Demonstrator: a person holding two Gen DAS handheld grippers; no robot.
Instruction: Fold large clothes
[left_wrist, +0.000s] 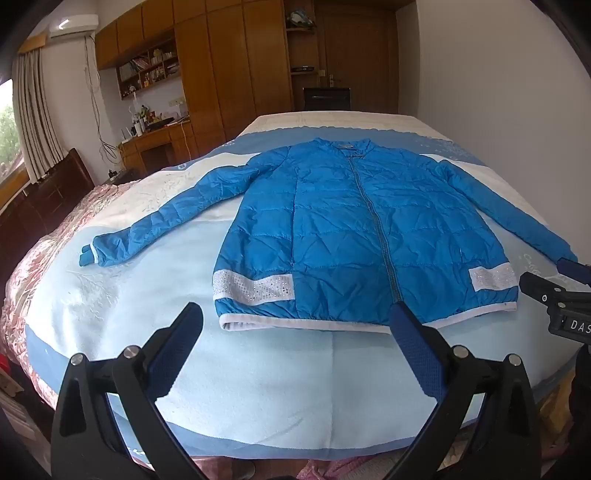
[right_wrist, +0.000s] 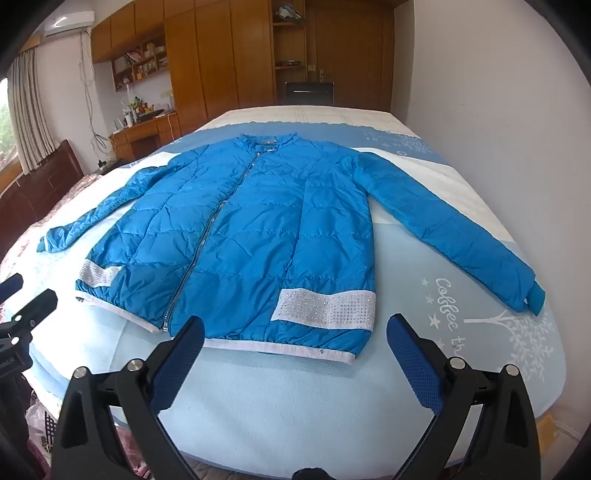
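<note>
The left gripper (left_wrist: 295, 325) is spread wide near the bed's (left_wrist: 258, 387) front edge, holding nothing. The right gripper (right_wrist: 295, 332) is wide too — also holding nothing. Just past both lies the blue jacket (right_wrist: 251, 236), flat in the middle of the bed, zipped, its 2 sleeves stretched toward the side edges. Far back stands a wooden wardrobe (left_wrist: 229, 66).

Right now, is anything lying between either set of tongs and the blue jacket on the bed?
Nothing visible. Only bare light-blue blanket separates the open left tongs and open right tongs from the jacket hem.
</note>
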